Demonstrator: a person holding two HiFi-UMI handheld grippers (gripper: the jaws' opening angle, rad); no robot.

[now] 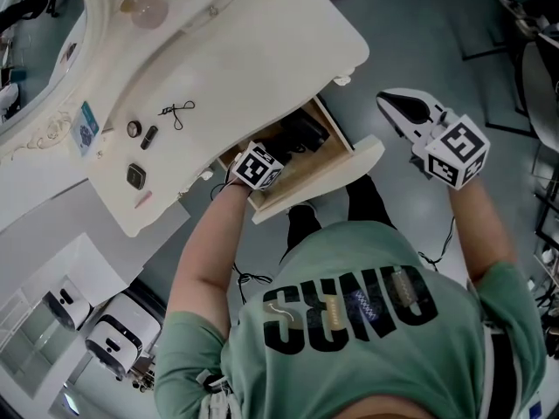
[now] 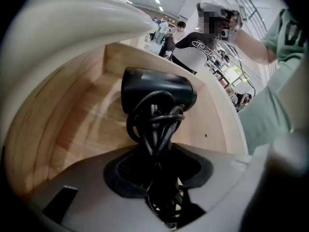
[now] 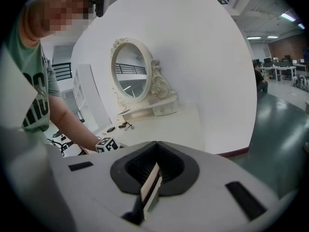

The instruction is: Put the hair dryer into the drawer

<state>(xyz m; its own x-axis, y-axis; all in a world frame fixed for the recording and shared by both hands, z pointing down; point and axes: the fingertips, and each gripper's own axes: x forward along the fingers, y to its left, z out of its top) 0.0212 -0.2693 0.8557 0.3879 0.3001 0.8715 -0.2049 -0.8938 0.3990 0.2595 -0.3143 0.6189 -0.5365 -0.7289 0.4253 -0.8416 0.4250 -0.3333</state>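
Down in the open drawer under the table, the left hand-held gripper is clamped on the dryer, by its handle and wound cord. The dryer is low inside the drawer, so this looks like the putting-in step. Next it likely needs to be set on the wood and let go. The right hand-held gripper is off to the side, jaws together, holding nothing. Count: one dryer, one drawer, two hand-held grippers.

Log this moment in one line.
left tongs: shut on hair dryer | hair dryer: inside open drawer, not yet released | right tongs: shut, empty, away from drawer
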